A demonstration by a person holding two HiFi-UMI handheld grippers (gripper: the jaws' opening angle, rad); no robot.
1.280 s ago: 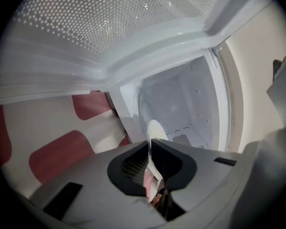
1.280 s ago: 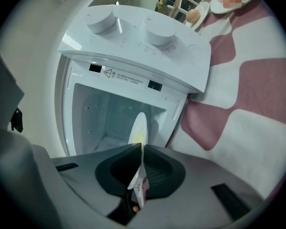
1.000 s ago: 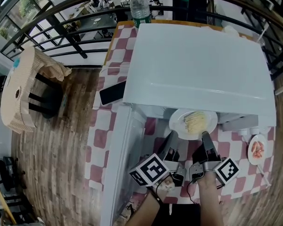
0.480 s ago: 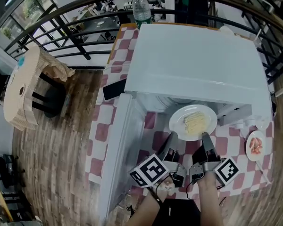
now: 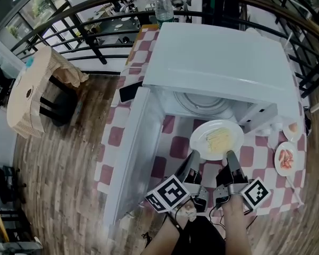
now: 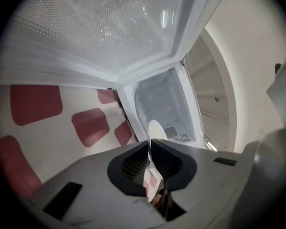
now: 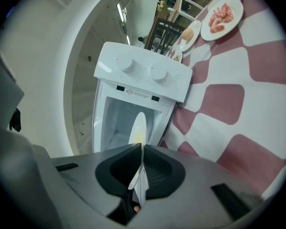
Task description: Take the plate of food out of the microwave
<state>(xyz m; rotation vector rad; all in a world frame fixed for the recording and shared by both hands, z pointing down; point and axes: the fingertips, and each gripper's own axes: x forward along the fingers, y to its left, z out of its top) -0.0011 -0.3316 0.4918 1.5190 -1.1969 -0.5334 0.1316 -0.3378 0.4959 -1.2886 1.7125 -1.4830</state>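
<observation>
**Plate clear of the microwave, not yet set down**

The table [image 5: 175, 149] with its red-and-white checked cloth carries a white microwave [image 5: 223, 62] at the far side. Its door [image 5: 128, 153] is swung wide open to the left, and the glass turntable [image 5: 204, 104] inside is bare.

The plate [image 5: 200, 142] of pale food [image 5: 219, 140] sits just near of the opening, fully outside the cavity and over the cloth. It is held by its near rim. The left gripper [image 5: 193, 161] pinches the rim on the left and the right gripper [image 5: 229, 158] pinches it on the right, and each gripper view shows the jaws clamped on the thin plate edge.

The removal itself looks done. What seems left is to lower the plate onto bare cloth, clear of the small plate of pink food [image 5: 285, 159] at the right, then let go.
</observation>
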